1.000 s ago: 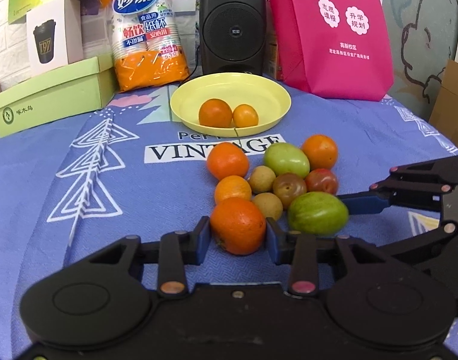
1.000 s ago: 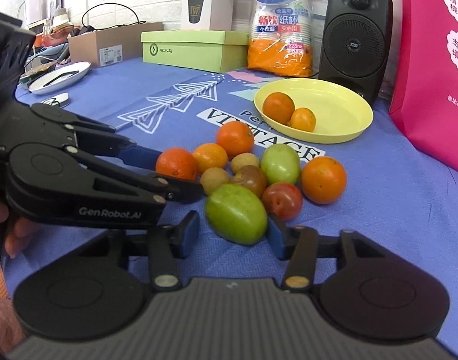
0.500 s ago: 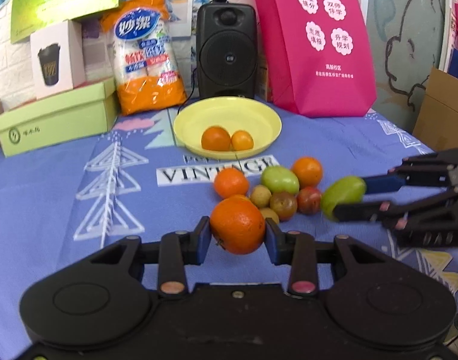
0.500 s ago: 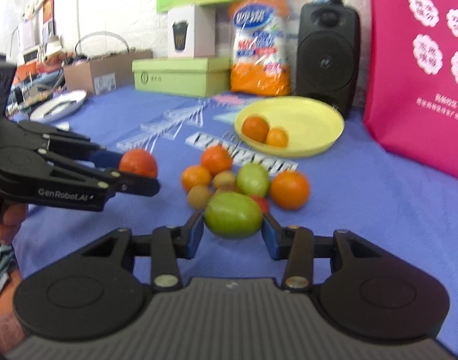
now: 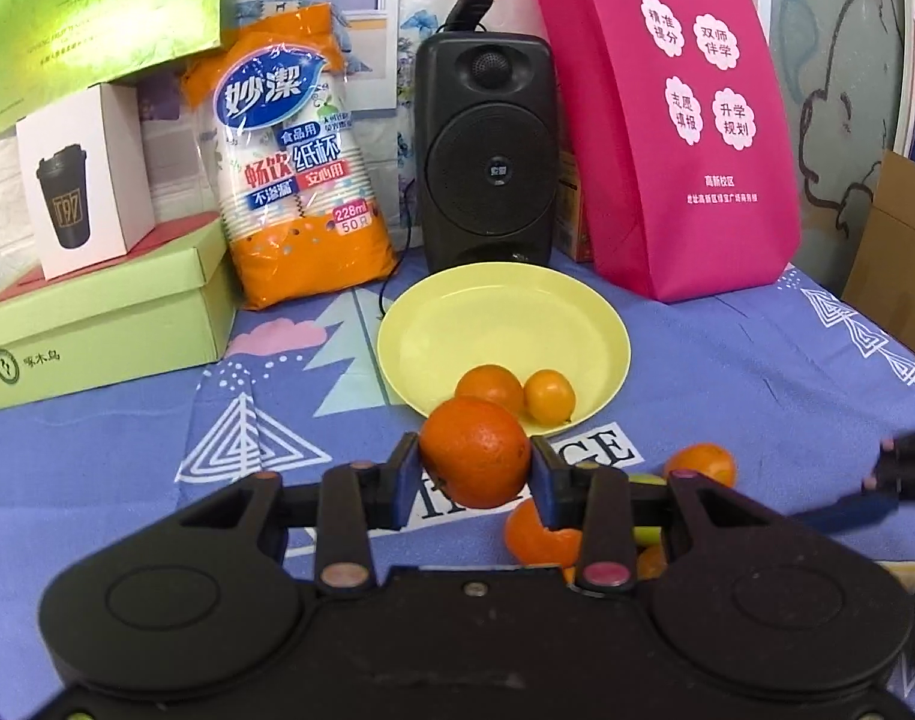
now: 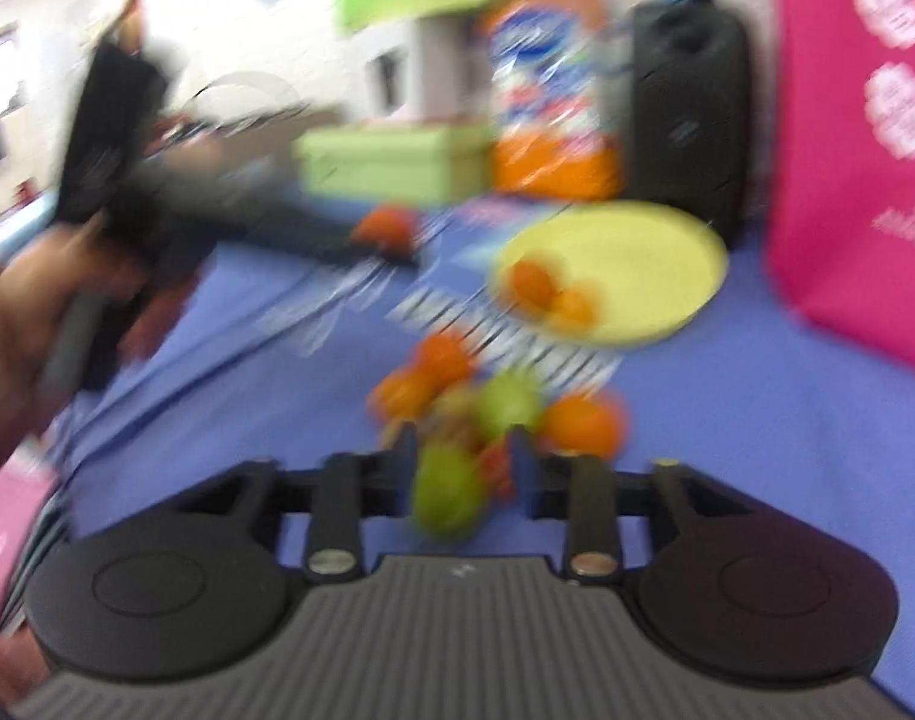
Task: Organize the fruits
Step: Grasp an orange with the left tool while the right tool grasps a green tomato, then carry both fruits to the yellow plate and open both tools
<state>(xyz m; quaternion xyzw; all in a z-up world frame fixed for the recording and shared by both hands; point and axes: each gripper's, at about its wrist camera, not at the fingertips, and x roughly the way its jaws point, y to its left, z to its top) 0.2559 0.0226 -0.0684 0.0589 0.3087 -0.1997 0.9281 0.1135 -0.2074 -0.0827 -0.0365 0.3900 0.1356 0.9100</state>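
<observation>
My left gripper (image 5: 475, 471) is shut on a large orange (image 5: 475, 450) and holds it in the air just short of the yellow plate (image 5: 457, 324), which holds two small oranges (image 5: 517, 393). My right gripper (image 6: 460, 468) is shut on a green fruit (image 6: 448, 495), lifted above the fruit pile (image 6: 493, 402) on the blue cloth; this view is blurred. The left gripper with its orange (image 6: 385, 228) shows at upper left in the right wrist view. The right gripper's tip (image 5: 895, 480) shows at the right edge of the left wrist view.
Behind the plate stand a black speaker (image 5: 487, 156), a bag of paper cups (image 5: 295, 180), a pink bag (image 5: 667, 120) and a green box (image 5: 103, 312) with a white box on top. A cardboard box (image 5: 895, 288) stands at the far right.
Both grippers have lifted their fruit off the cloth. My left gripper has carried the orange forward to the plate's near rim. The right gripper is moving fast, so its view is blurred.
</observation>
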